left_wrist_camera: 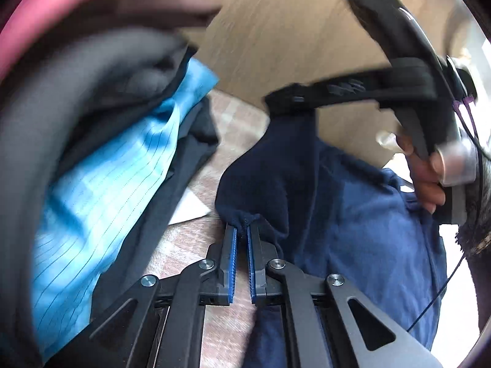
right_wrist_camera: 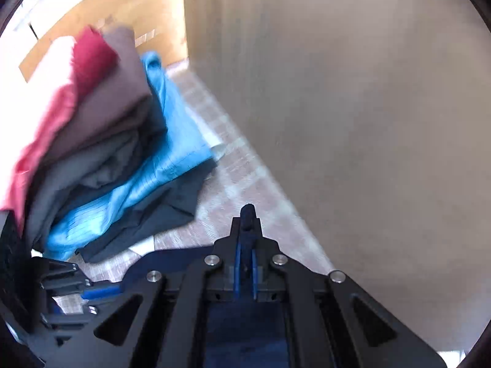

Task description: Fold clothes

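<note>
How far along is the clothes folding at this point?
A stack of folded clothes already sits to one side on the checked cloth. In hand now: the navy garment, pinched by both the left gripper and the right gripper, lifted and not yet folded. It must be folded and stacked.

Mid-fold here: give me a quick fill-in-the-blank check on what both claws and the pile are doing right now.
1. Both claws are shut on the same ____ garment.
2. In the pile of clothes, the top piece is ____ in colour.
3. The light blue shirt has thin ____ lines.
4. The left claw grips the garment at a ____.

Missing words: navy; red; dark; corner
</note>
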`<act>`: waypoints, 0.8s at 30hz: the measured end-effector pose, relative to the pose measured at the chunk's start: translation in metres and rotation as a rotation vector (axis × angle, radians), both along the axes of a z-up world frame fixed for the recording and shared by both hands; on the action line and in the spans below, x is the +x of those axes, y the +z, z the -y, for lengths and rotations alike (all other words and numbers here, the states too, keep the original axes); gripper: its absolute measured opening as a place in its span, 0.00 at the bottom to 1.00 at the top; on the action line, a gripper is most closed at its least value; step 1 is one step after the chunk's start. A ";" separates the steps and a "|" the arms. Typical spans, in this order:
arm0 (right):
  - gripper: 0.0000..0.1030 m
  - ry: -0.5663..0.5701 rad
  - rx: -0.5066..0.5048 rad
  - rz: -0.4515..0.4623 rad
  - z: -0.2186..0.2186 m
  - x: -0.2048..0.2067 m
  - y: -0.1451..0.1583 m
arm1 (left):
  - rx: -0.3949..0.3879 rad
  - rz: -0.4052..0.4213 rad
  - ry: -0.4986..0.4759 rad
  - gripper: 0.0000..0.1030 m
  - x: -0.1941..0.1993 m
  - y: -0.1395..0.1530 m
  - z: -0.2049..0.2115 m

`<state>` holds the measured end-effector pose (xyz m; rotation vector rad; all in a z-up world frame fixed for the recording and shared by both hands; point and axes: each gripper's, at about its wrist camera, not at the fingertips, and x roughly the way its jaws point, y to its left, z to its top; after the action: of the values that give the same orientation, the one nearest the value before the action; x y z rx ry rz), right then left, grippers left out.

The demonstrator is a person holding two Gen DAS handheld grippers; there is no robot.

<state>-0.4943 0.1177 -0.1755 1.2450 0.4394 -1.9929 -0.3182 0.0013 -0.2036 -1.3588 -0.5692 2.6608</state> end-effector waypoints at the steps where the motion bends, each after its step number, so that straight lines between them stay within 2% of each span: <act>1: 0.17 -0.044 0.000 -0.059 -0.027 0.004 0.009 | 0.008 -0.031 -0.054 0.09 0.009 0.008 -0.007; 2: 0.45 -0.077 0.004 -0.057 -0.044 0.009 0.010 | -0.005 -0.053 -0.134 0.23 0.022 0.016 -0.018; 3: 0.75 -0.110 0.008 -0.051 -0.059 0.013 0.009 | -0.036 -0.055 -0.205 0.32 0.033 0.019 -0.027; 4: 0.78 -0.142 0.012 -0.044 -0.075 0.017 0.009 | -0.069 -0.044 -0.259 0.43 0.042 0.019 -0.034; 6: 0.78 -0.207 0.020 -0.031 -0.106 0.026 0.008 | -0.091 0.003 -0.295 0.43 0.050 0.014 -0.037; 11: 0.78 -0.369 0.039 0.002 -0.183 0.047 0.005 | -0.070 0.044 -0.217 0.40 0.032 0.003 -0.029; 15: 0.78 -0.361 0.042 0.082 -0.177 0.048 -0.021 | -0.087 0.011 -0.299 0.40 0.021 0.001 -0.050; 16: 0.78 -0.365 0.044 0.095 -0.177 0.045 -0.039 | -0.096 0.001 -0.328 0.40 0.020 0.000 -0.056; 20: 0.77 -0.358 0.065 0.151 -0.175 0.049 -0.070 | -0.124 -0.025 -0.442 0.41 0.008 -0.012 -0.087; 21: 0.77 -0.351 0.068 0.165 -0.172 0.048 -0.078 | -0.109 0.000 -0.489 0.41 0.006 -0.017 -0.093; 24: 0.77 -0.342 0.111 0.100 -0.167 0.055 -0.074 | -0.091 0.070 -0.580 0.36 0.013 -0.020 -0.094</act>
<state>-0.4393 0.2850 -0.2497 1.5681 0.3065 -2.1988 -0.3054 0.0955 -0.2238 -1.3811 -0.0369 2.1938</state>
